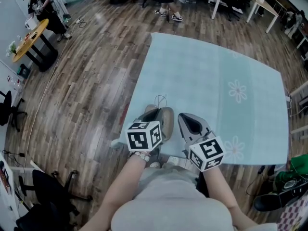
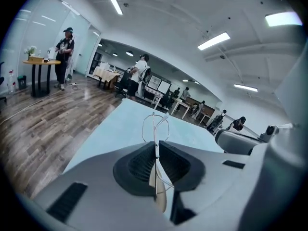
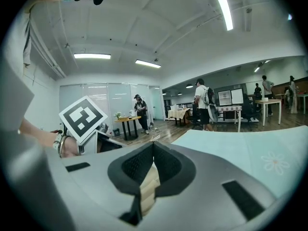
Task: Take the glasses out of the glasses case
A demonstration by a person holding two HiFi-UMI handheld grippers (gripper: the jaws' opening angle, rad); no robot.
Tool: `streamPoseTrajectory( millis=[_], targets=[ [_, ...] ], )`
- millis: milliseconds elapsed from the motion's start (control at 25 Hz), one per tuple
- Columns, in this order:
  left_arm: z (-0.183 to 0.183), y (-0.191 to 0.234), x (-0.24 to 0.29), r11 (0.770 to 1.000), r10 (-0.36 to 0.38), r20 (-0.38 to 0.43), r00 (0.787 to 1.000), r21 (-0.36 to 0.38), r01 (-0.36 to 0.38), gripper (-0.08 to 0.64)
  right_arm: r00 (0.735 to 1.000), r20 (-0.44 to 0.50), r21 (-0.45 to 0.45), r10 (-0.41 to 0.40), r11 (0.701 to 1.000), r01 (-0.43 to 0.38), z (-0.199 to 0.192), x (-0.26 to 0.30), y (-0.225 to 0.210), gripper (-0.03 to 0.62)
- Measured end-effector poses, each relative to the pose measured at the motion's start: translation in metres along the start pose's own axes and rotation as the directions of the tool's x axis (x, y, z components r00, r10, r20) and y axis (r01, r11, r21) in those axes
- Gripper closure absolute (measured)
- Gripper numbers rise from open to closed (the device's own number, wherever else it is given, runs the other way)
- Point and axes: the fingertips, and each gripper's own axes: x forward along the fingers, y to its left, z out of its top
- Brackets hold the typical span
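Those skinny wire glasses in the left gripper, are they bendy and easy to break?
Probably bendy: the glasses are just thin wire, so a hard squeeze from the left gripper could warp them. They are likely very light, since there's hardly any frame. Pinched edge-on by so little wire, they might twist or slip.

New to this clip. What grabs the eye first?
The thin wire-frame glasses, pinched upright in the fingers of the left gripper and poking out over the pale blue tablecloth. Next is the beige glasses case, tucked against that gripper near the table's front edge. Both stand out against the cloth, which is otherwise bare except for a faint flower print.
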Motion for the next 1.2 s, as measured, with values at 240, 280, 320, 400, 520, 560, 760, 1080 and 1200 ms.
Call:
streamPoseTrajectory(
  millis=[240, 280, 320, 400, 520, 560, 760, 1080, 1200],
  targets=[
    [0.023, -0.016, -0.011, 0.993, -0.035, 0.113, 0.993, 0.117, 0.021, 0.523, 0.998, 0.059, -0.02, -0.02, 1.0, 0.021, 0.013, -0.002, 0.003, 0.584],
    [0.027, -0.02, -0.013, 0.991, -0.041, 0.132, 0.99, 0.133, 0.023, 0.524, 0.997, 0.07, -0.024, -0.022, 0.999, 0.023, 0.015, -0.003, 0.003, 0.584],
    [0.031, -0.023, -0.015, 0.989, -0.048, 0.15, 0.987, 0.149, 0.025, 0.523, 0.997, 0.079, -0.028, -0.023, 0.999, 0.025, 0.018, -0.004, 0.004, 0.584],
    [0.039, -0.028, -0.02, 0.983, -0.059, 0.184, 0.981, 0.182, 0.025, 0.523, 0.995, 0.094, -0.036, -0.025, 0.999, 0.028, 0.023, -0.006, 0.005, 0.584],
    [0.047, -0.033, -0.026, 0.976, -0.068, 0.216, 0.974, 0.219, 0.019, 0.523, 0.993, 0.114, -0.037, -0.028, 0.999, 0.033, 0.029, -0.007, 0.006, 0.584],
    [0.048, -0.034, -0.028, 0.974, -0.071, 0.226, 0.971, 0.227, 0.019, 0.523, 0.992, 0.122, -0.038, -0.029, 0.999, 0.034, 0.031, -0.007, 0.006, 0.584],
    [0.057, -0.044, -0.033, 0.962, -0.106, 0.286, 0.952, 0.272, 0.025, 0.525, 0.987, 0.157, -0.053, -0.023, 0.998, 0.032, 0.039, -0.008, 0.006, 0.584],
    [0.074, -0.063, -0.053, 0.934, -0.156, 0.426, 0.891, 0.357, -0.007, 0.525, 0.977, 0.215, -0.079, -0.009, 0.997, 0.027, 0.05, -0.015, 0.012, 0.584],
    [0.077, -0.067, -0.06, 0.927, -0.179, 0.455, 0.872, 0.376, -0.007, 0.526, 0.974, 0.227, -0.085, -0.013, 0.996, 0.033, 0.054, -0.016, 0.013, 0.584]
  ],
)
